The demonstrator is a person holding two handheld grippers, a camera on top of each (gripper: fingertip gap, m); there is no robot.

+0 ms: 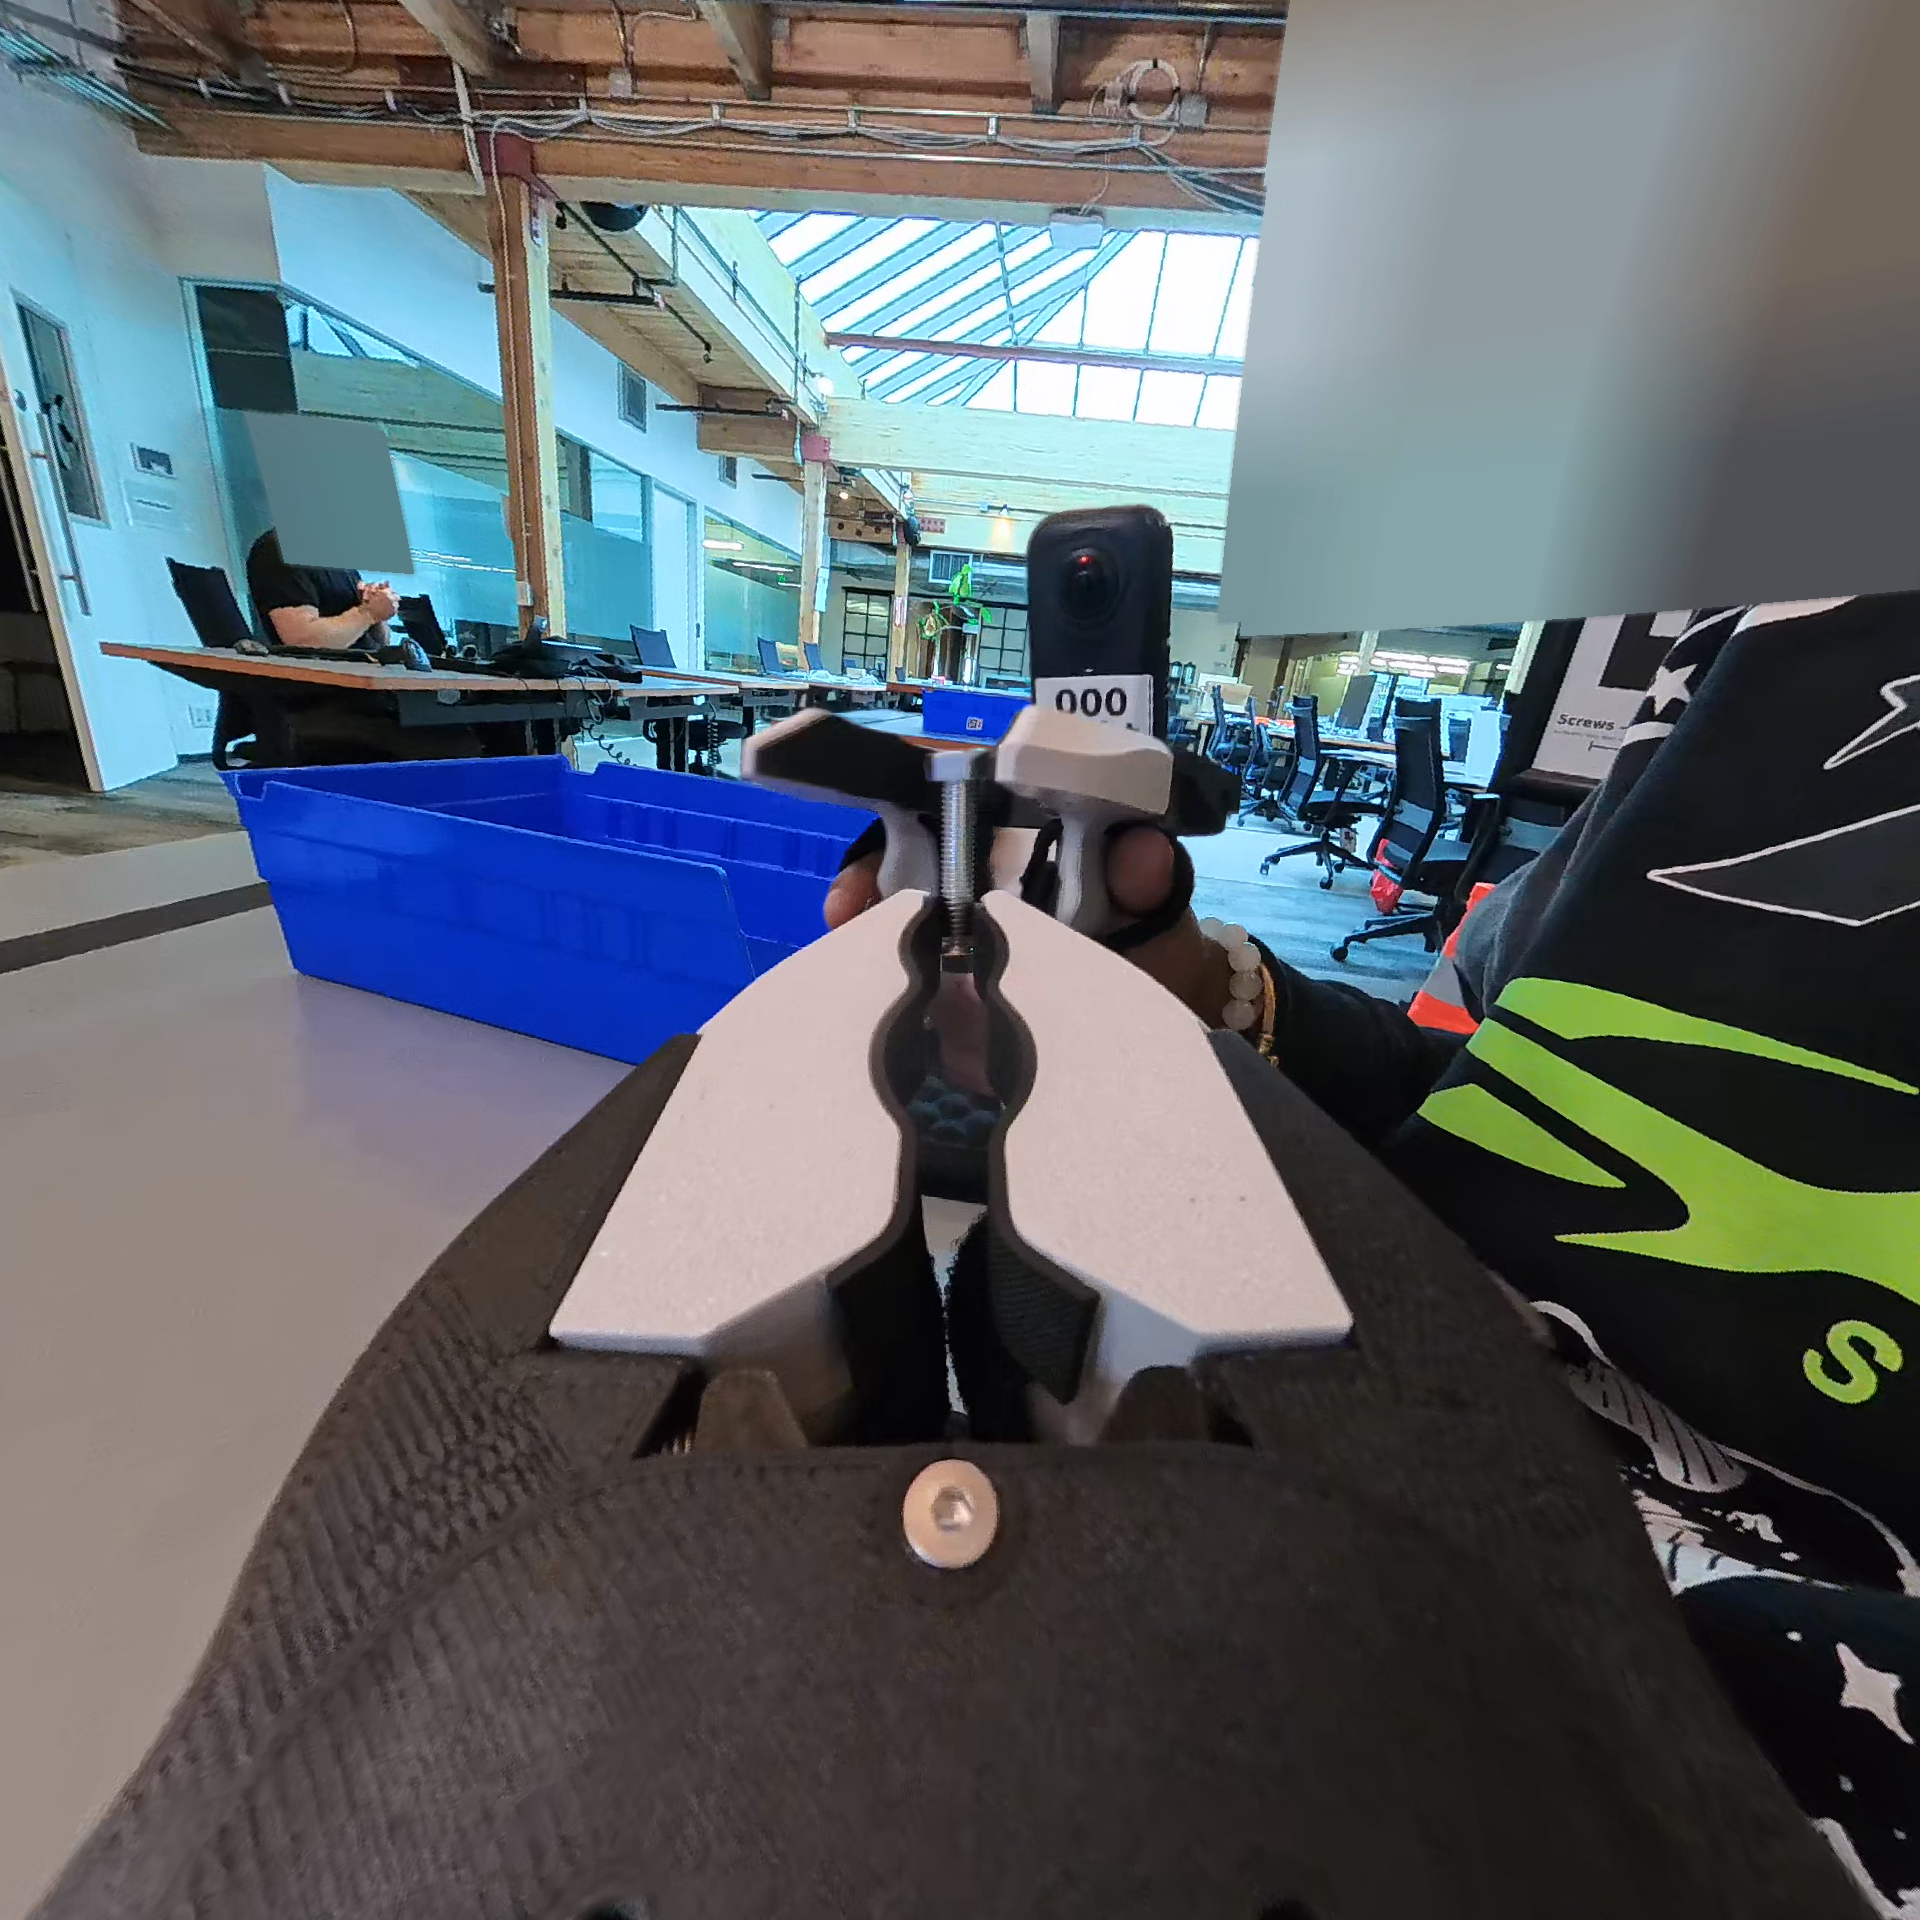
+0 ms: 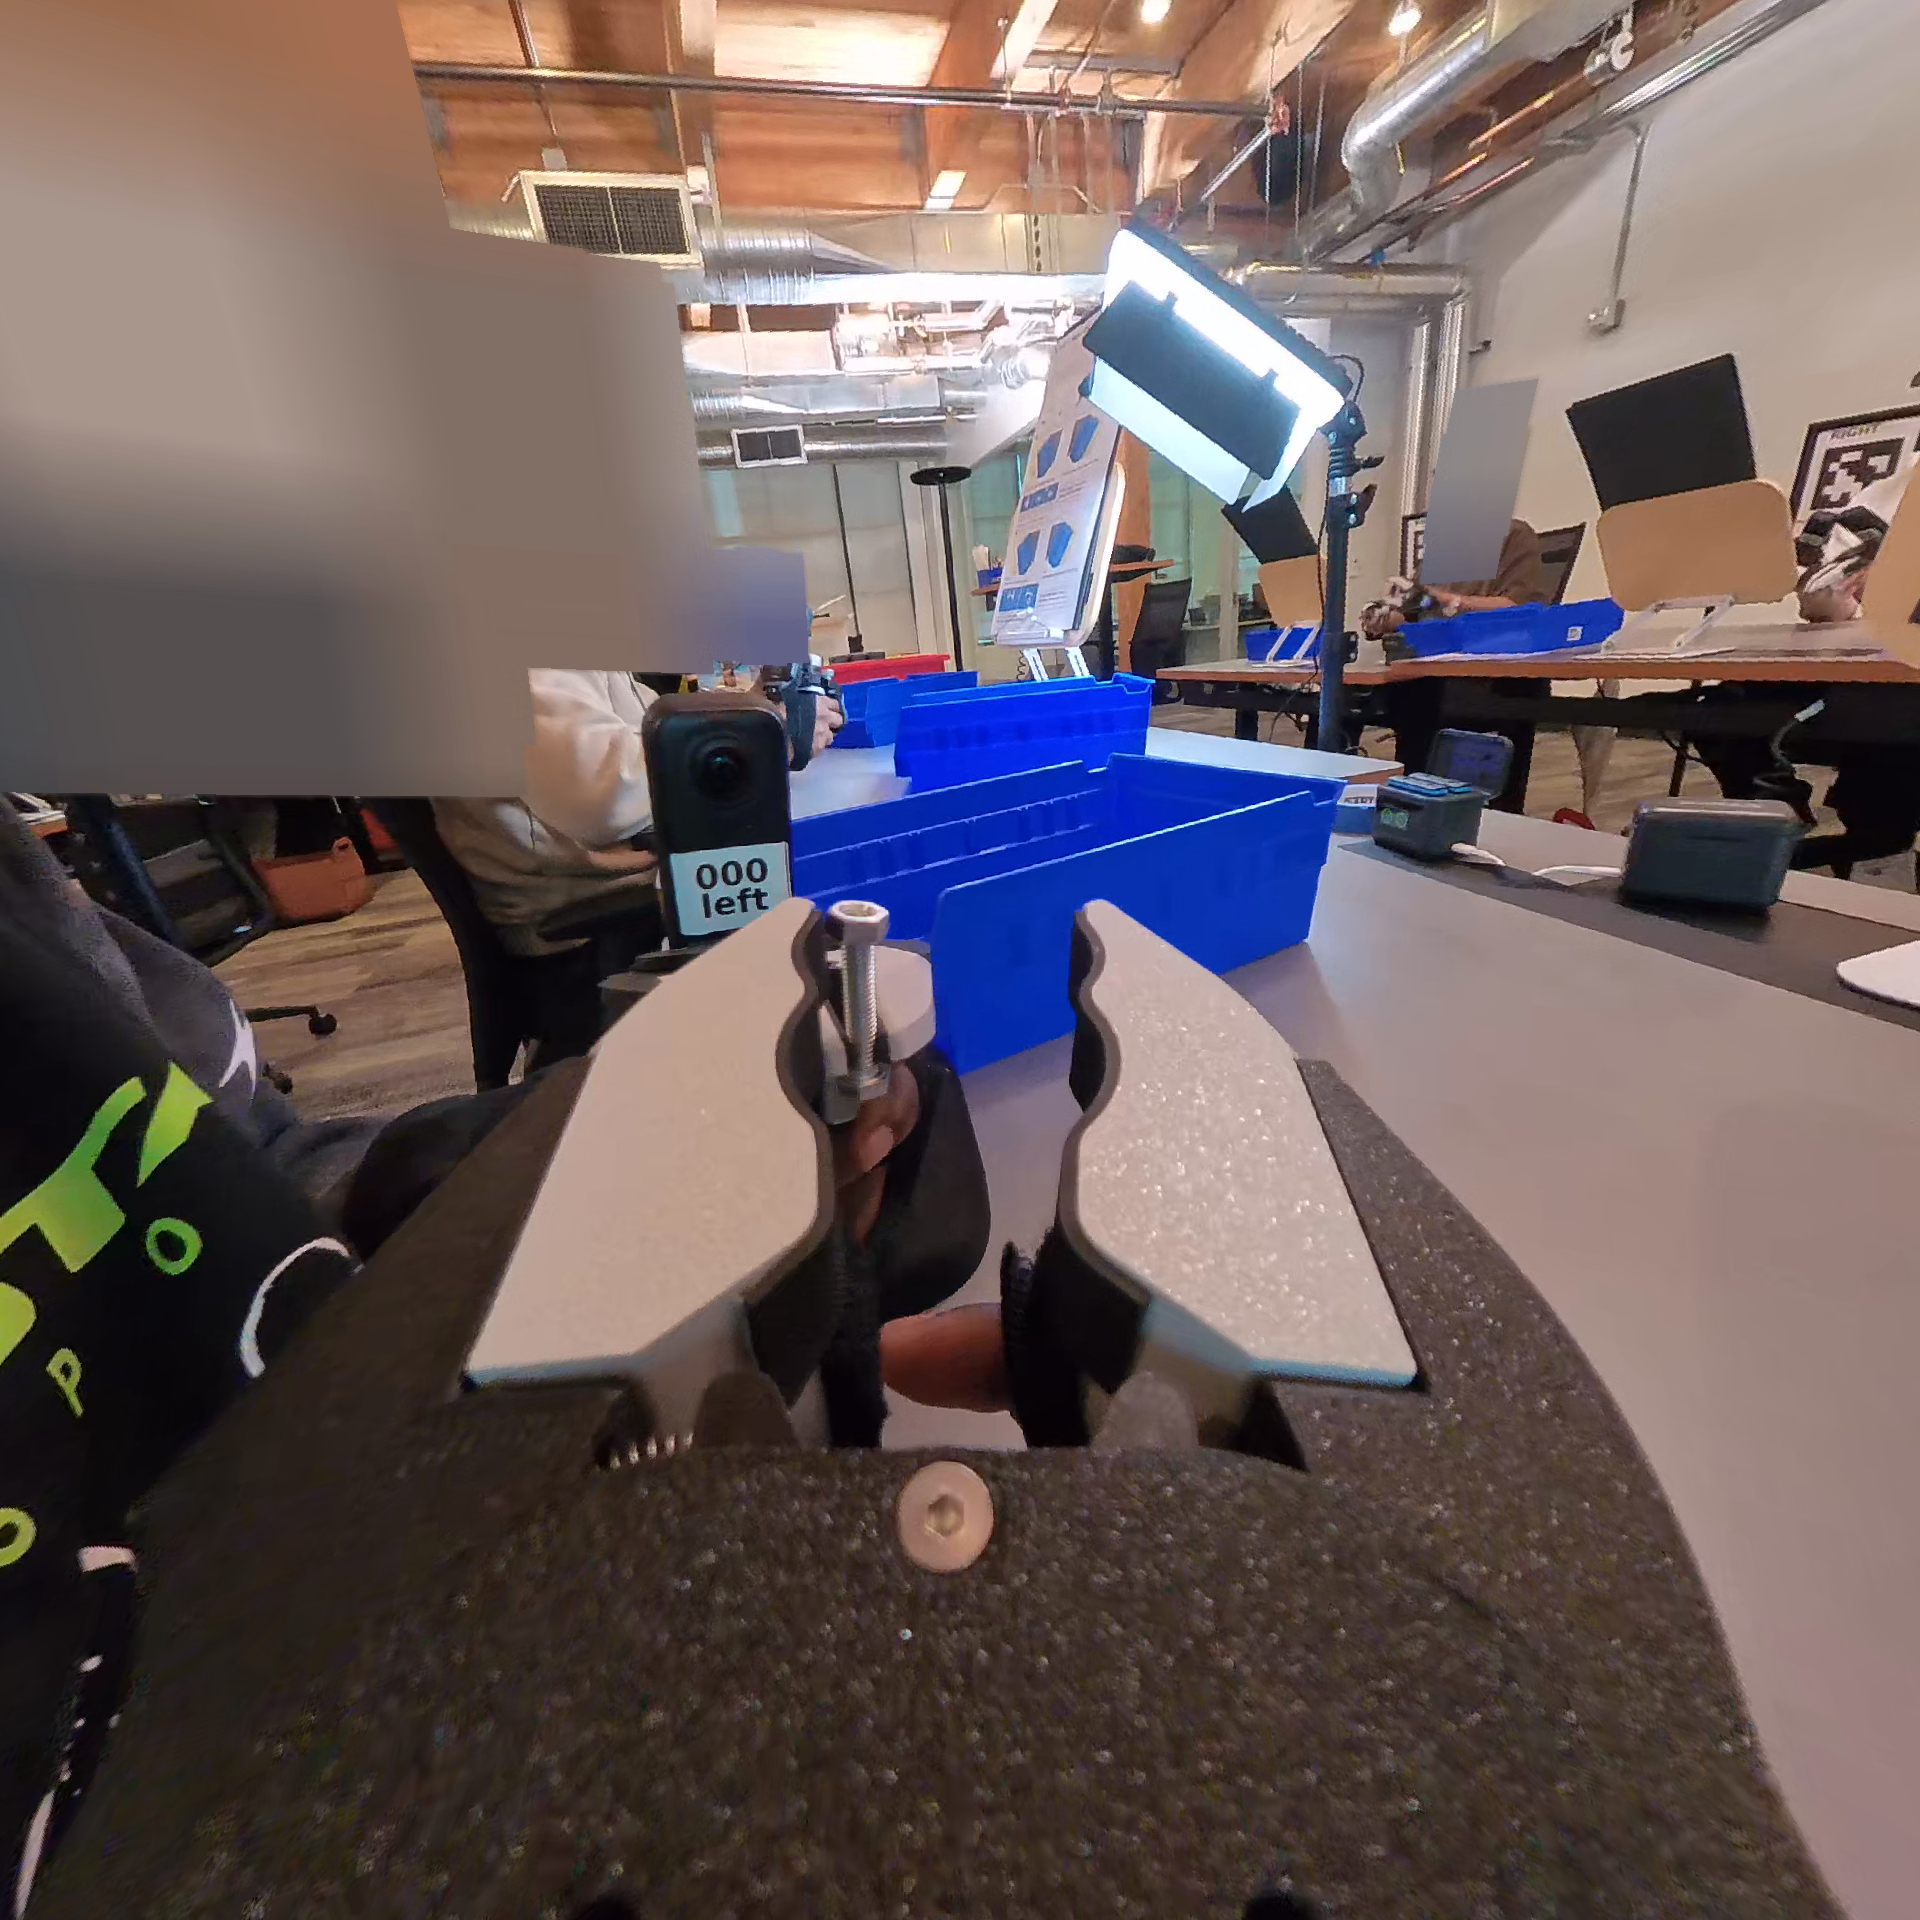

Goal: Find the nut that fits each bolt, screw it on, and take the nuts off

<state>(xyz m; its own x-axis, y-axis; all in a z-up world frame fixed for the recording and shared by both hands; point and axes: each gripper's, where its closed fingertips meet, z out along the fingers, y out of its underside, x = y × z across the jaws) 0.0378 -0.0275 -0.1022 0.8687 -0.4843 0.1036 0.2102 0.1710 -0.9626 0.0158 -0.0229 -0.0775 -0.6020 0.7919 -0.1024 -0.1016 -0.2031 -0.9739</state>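
Bolt (image 1: 957,831) upright, nut (image 1: 958,948) at lower end, clamped in left gripper (image 1: 956,914); right gripper (image 2: 940,961) spread wide around bolt head, pads clear; blue bin (image 1: 520,883) beyond bolt

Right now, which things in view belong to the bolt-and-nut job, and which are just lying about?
Part of the job:
- bolt, upright, clamped near its lower end in the left gripper
- nut threaded low on that bolt
- right gripper, jaws wide open beside the bolt
- blue bin, probably the parts bin

Just lying about:
- dark cases on the grey table
- studio light
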